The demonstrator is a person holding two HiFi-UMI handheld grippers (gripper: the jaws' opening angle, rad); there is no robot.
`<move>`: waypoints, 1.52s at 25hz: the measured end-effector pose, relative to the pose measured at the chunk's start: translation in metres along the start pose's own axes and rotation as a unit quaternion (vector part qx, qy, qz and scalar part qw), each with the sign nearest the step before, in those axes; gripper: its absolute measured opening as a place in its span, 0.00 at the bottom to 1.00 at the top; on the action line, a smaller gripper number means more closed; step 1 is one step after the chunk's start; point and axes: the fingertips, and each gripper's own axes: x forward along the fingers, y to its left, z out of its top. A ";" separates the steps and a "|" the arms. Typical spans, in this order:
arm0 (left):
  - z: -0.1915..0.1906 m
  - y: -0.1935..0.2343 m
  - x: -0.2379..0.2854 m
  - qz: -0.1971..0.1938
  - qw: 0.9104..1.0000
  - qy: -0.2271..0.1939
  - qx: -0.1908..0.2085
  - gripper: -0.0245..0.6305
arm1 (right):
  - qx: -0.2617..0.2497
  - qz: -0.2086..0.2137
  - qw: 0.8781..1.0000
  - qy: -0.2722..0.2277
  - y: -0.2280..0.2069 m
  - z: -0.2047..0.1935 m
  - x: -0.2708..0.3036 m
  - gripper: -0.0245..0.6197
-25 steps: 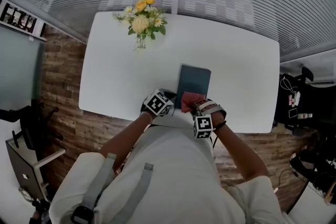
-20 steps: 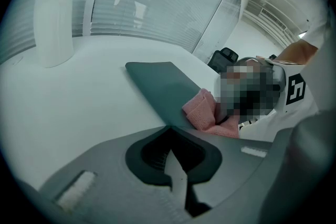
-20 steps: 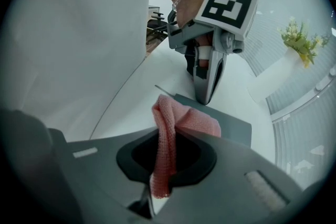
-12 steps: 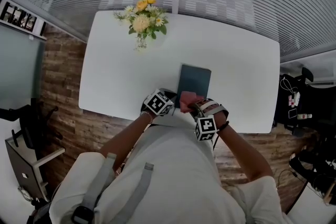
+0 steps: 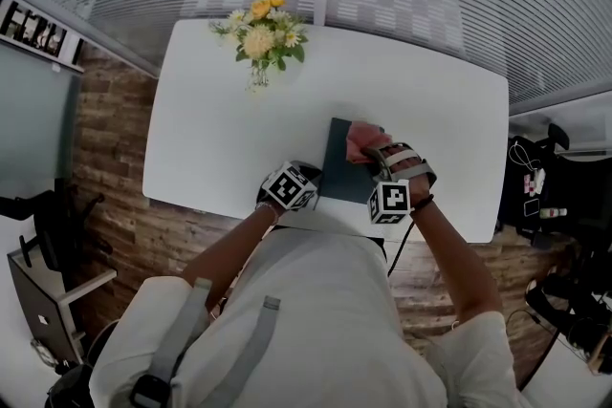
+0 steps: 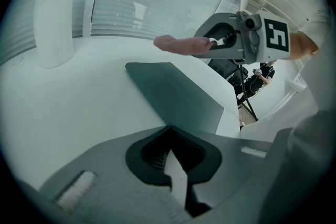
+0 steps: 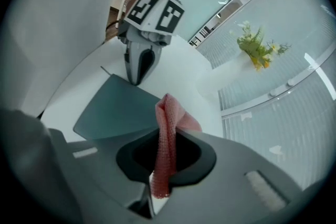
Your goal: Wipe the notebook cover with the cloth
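In the head view, a white table (image 5: 430, 100) is seen from above, and the notebook (image 5: 342, 169), dark teal and closed, lies flat on it just toward 6 o'clock from the table's middle, close to the near edge. A vase of yellow and white flowers (image 5: 258, 35) stands well apart from it, at 11 o'clock from the notebook. The left gripper (image 5: 311, 178) is set at the notebook's 7 o'clock corner, and the right gripper (image 5: 371, 151) is held over its 1 o'clock part, where the cloth (image 5: 360, 139), pink and bunched, rests on the cover. In the left gripper view, that gripper's jaws are seen pressed together, with nothing gripped between them, and their tips meet the notebook's near edge; the cover stretches away toward 12 o'clock, and the right gripper is seen at 1 o'clock with the cloth jutting out of its tip toward 9 o'clock. In the right gripper view, the cloth is pinched between the right gripper's jaws as an upright pink mesh fold; the cover lies at 10 o'clock from it, the left gripper's tip is planted on the cover's far edge at 11 o'clock, and the flowers appear at 1 o'clock.
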 end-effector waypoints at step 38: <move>0.001 0.001 -0.001 -0.003 1.000 0.001 -0.003 0.04 | 0.031 0.047 0.998 0.033 0.018 -0.058 0.061 0.07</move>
